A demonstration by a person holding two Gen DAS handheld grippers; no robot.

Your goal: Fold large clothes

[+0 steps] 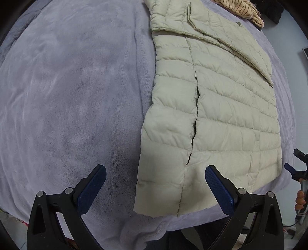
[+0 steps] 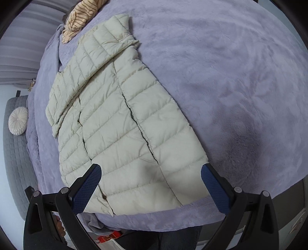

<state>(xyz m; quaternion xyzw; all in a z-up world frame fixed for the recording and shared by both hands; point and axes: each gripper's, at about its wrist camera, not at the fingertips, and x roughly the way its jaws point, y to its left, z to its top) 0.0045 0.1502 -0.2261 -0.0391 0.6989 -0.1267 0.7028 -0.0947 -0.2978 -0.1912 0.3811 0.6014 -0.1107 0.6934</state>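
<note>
Jaws spread wide on the left gripper point(image 1: 155, 174) and the right gripper point(image 2: 151, 172), gripping nothing, both hovering over the near hem. Pale quilted jacket point(image 1: 215, 115) lying flat on the lavender blanket point(image 1: 67, 96), one sleeve point(image 1: 227, 38) folded across the chest. Striped cloth point(image 2: 80, 17) bunched just past the collar. Round cushion point(image 2: 17, 120) off to the side on grey quilting.
</note>
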